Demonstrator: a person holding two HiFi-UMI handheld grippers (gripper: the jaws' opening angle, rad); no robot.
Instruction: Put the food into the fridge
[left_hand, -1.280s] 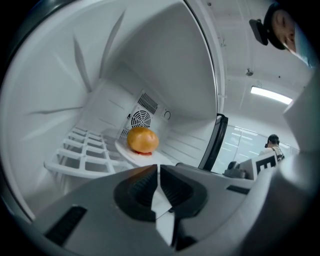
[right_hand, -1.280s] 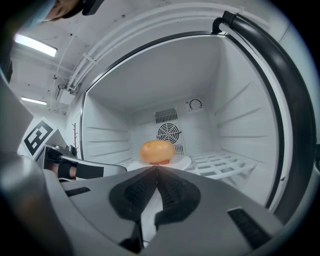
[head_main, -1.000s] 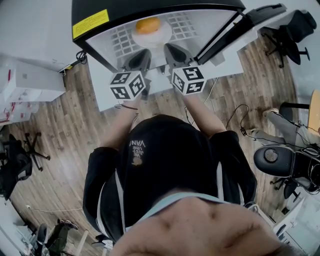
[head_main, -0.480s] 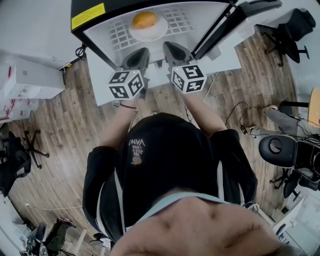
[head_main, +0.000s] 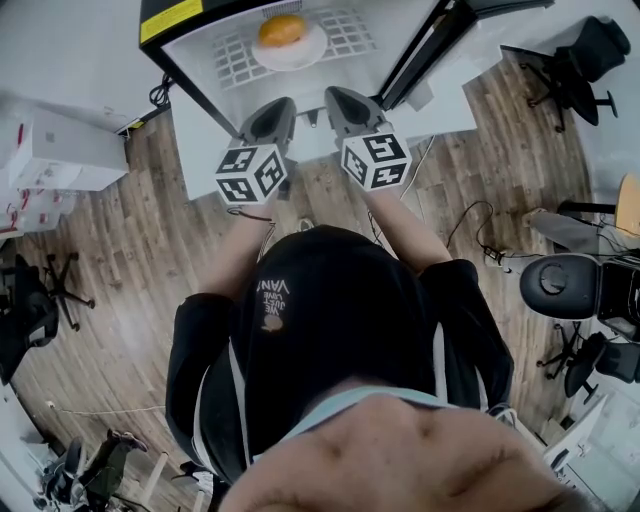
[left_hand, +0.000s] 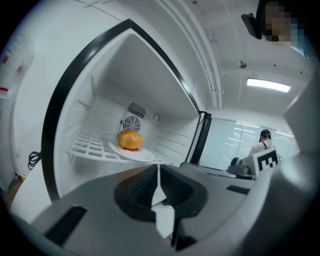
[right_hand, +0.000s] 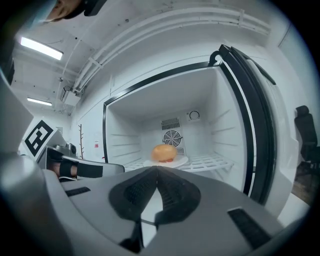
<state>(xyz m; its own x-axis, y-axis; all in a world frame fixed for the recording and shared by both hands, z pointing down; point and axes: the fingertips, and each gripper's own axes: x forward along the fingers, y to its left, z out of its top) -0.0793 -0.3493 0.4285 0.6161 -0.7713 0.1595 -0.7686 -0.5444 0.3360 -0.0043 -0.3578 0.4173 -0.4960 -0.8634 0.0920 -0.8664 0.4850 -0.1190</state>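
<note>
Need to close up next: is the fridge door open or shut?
Open. The door stands swung aside, and the plate with food shows on the shelf inside.

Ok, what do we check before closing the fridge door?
1. The food sits on the plate inside the fridge: ok.
2. The plate rests on the wire shelf: ok.
3. The left gripper is shut and empty: ok.
4. The right gripper is shut and empty: ok.
5. Both grippers are outside the fridge: ok.
6. The door has a free swing path: cannot tell.
</note>
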